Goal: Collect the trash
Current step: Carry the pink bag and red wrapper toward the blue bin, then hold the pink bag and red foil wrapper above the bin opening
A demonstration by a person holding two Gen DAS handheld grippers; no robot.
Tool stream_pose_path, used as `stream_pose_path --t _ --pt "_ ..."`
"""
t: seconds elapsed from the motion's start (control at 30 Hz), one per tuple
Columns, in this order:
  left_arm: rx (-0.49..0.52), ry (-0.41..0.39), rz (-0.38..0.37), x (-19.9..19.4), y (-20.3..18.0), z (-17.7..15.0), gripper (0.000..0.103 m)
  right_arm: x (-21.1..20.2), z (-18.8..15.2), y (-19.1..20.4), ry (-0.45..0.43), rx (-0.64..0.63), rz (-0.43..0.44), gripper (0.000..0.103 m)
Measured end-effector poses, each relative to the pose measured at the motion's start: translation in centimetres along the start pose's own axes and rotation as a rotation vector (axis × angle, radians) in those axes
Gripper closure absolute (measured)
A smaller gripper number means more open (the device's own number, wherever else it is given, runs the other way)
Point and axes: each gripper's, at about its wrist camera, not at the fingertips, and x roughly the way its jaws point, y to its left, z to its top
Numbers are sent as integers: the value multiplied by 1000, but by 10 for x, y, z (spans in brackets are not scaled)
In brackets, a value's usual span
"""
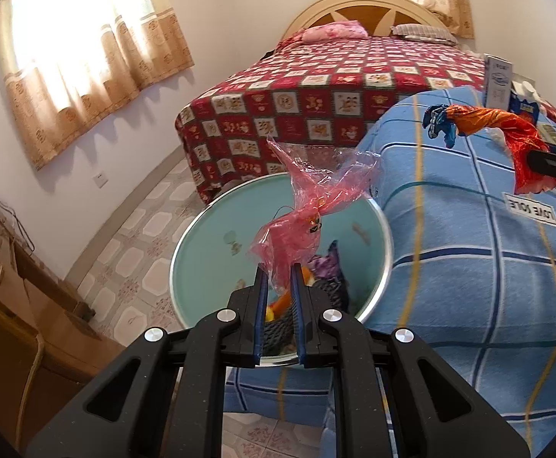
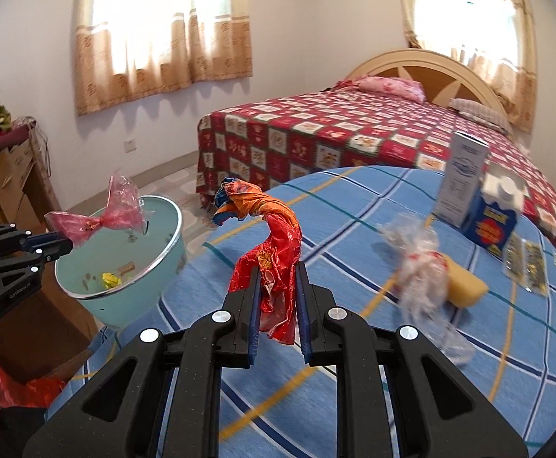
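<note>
My left gripper [image 1: 278, 271] is shut on a crumpled pink plastic wrapper [image 1: 312, 206] and holds it above the open pale green trash bin [image 1: 201, 236]; it also shows in the right wrist view [image 2: 62, 242] with the wrapper [image 2: 98, 217] over the bin [image 2: 171, 244]. Several wrappers lie inside the bin. My right gripper [image 2: 278, 271] is shut on a red, orange and blue foil wrapper [image 2: 278, 229], held above the blue checked tablecloth [image 2: 354, 381]. In the left wrist view that wrapper [image 1: 499, 126] hangs from the right gripper [image 1: 534, 162].
On the table lie a clear crinkled wrapper [image 2: 419, 267] over a yellow item [image 2: 465, 286], a white carton [image 2: 461, 179], a blue carton [image 2: 495, 217] and flat packets [image 2: 526, 267]. A bed with a red checked cover [image 2: 354, 141] stands behind. A wooden cabinet [image 1: 10, 305] is at left.
</note>
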Motion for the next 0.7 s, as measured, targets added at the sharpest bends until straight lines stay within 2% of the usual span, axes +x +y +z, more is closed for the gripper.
stream_pose_path --t 0.7 --pt "-46 44 88 12 45 -13 91 44 30 50 46 -93 80 86"
